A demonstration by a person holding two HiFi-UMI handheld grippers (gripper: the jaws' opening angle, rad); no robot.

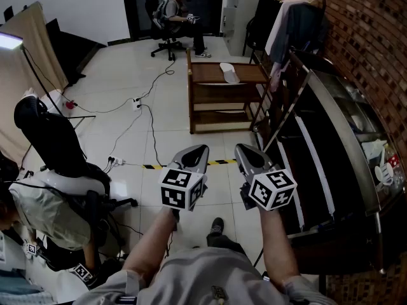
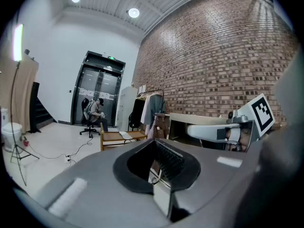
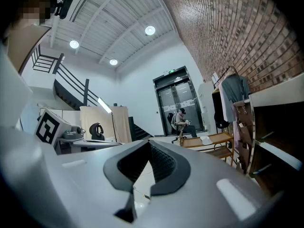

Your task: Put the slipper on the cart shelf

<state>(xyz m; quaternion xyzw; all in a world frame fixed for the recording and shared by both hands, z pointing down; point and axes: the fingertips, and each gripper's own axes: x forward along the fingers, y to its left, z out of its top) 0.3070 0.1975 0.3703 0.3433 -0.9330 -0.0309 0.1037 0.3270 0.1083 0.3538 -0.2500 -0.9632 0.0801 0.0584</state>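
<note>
Slipper (image 1: 229, 72) flat on top shelf (image 1: 206, 74) of cart (image 1: 216, 98)

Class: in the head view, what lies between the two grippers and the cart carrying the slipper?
Only bare floor tiles, seen in the head view. Striped tape passes under the left gripper and right gripper; a cable lies left of the cart.

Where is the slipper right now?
In the head view, the white slipper lies on the top shelf of the wooden cart, upper centre, just left of the hanging clothes.
</note>
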